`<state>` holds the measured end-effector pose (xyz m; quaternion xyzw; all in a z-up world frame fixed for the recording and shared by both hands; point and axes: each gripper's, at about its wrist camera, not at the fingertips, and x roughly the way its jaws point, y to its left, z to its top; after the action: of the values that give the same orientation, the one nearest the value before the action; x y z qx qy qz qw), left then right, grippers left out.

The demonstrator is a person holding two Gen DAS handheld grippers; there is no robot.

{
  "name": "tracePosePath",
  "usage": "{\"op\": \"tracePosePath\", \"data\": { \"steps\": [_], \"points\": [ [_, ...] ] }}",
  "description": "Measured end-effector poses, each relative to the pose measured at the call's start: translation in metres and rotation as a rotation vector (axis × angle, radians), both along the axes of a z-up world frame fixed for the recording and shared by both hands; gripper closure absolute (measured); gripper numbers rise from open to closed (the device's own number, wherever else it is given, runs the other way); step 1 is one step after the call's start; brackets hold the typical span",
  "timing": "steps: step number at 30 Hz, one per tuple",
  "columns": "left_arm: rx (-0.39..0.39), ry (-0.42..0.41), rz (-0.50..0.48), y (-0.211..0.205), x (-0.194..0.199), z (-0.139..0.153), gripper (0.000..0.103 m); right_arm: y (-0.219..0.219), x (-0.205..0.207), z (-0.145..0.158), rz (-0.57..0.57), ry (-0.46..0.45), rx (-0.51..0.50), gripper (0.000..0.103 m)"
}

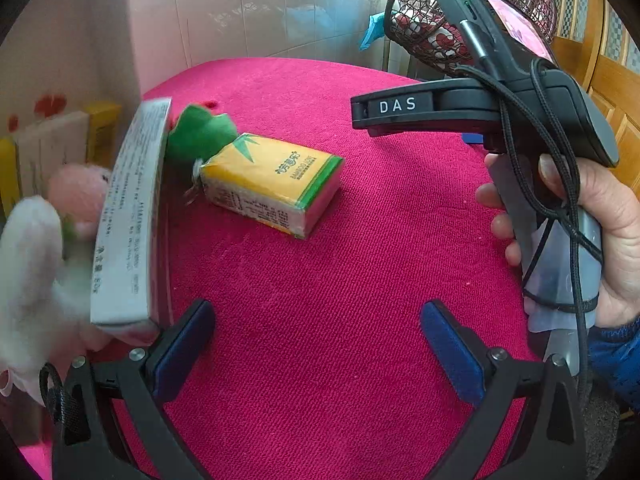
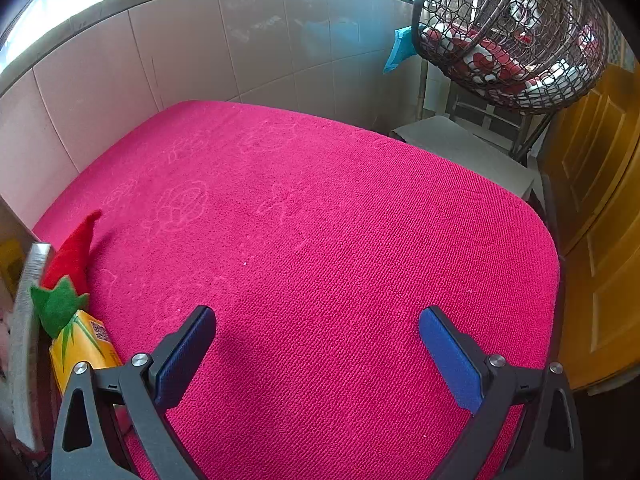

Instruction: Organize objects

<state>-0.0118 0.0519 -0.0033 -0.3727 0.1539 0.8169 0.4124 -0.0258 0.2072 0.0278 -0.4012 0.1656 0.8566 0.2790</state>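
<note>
Blue-padded left gripper (image 1: 316, 344) is hovering spread wide, grasping nothing, over the pink cloth (image 1: 340, 280); the right gripper (image 2: 316, 350) is likewise gaping empty. Beyond, the yellow tissue pack (image 1: 272, 182) is lying against the grey box (image 1: 132, 216), seemingly gathered leftward alongside the plush toys (image 1: 36, 248).

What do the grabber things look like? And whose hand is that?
Each gripper, left and right, has two black arms with silver screws and blue pads on the fingertips. Seen from the side, the right one is black and grey with "DAS" in white letters, a small green light, a screen and braided black cables. A bare hand holds it, with a blue sleeve.
</note>
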Motion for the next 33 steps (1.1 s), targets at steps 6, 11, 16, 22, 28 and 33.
{"op": "tracePosePath", "data": {
  "steps": [6,11,16,22,28,33],
  "points": [
    [-0.006,0.001,-0.002,0.008,0.002,0.003,0.0,0.002,-0.002,0.0,0.0,-0.001,0.005,0.0],
    [-0.021,0.009,-0.007,0.001,0.005,0.003,0.0,0.004,-0.002,0.001,0.0,0.001,0.003,0.0],
    [-0.026,-0.001,-0.005,0.013,0.002,0.005,0.0,0.004,-0.002,0.001,0.0,0.004,0.001,0.0],
    [-0.032,0.004,-0.008,0.001,0.005,0.003,0.0,0.003,-0.002,-0.001,-0.001,0.0,0.004,0.0],
    [-0.032,0.007,-0.008,-0.001,0.006,0.003,0.0,0.0,-0.005,-0.002,0.0,-0.025,0.025,0.0],
    [-0.032,0.008,-0.008,-0.002,0.006,0.003,0.0,0.0,-0.005,-0.003,-0.001,-0.022,0.02,0.0]
  ]
}}
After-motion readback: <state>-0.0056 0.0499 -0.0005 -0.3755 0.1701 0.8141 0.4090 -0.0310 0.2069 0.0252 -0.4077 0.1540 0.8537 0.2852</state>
